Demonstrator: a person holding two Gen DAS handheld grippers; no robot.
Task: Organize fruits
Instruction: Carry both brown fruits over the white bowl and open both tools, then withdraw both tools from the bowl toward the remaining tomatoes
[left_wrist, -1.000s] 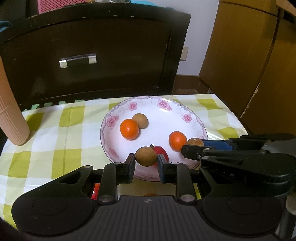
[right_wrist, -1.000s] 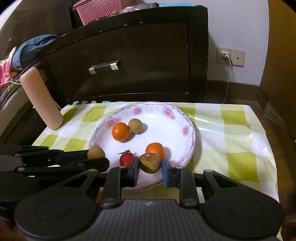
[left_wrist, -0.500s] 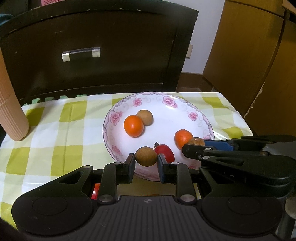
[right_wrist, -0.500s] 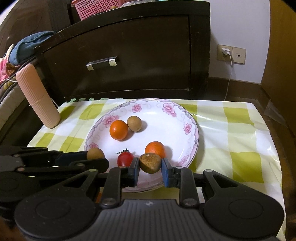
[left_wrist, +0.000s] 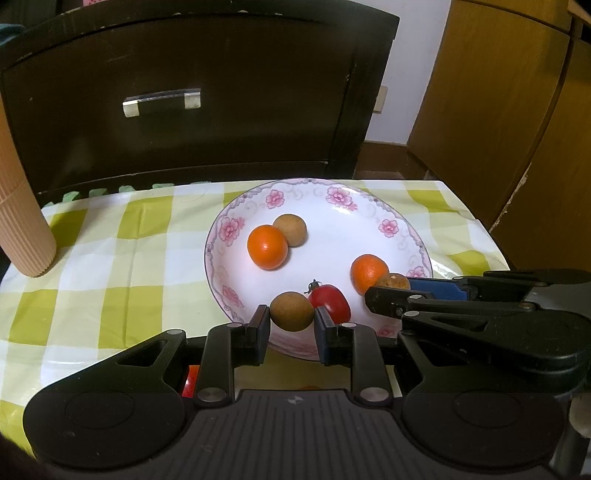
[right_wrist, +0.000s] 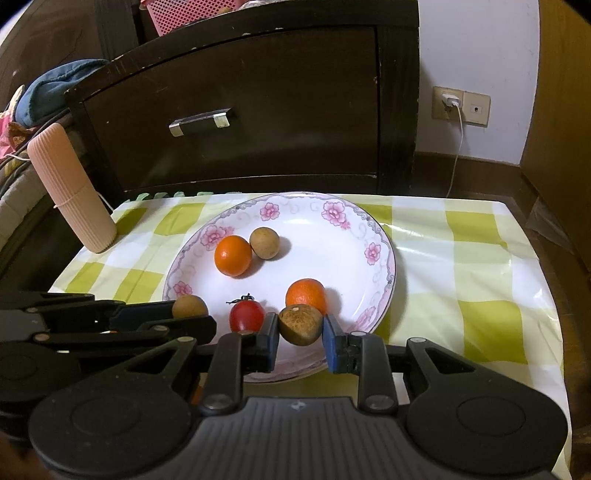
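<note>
A white plate with pink flowers sits on a green-checked tablecloth. On it lie two oranges, a brown round fruit and a cherry tomato. My left gripper is shut on another brown round fruit over the plate's near rim. My right gripper is shut on a brown fruit just right of the tomato. Each gripper shows side-on in the other's view, with its fruit at the tips.
A pink ribbed cylinder stands at the table's far left corner. A dark cabinet with a metal handle rises behind the table. Brown wooden doors stand to the right. Something red shows under my left gripper.
Both grippers keep their hold on their brown fruits. The scene has shifted only slightly in both views.
</note>
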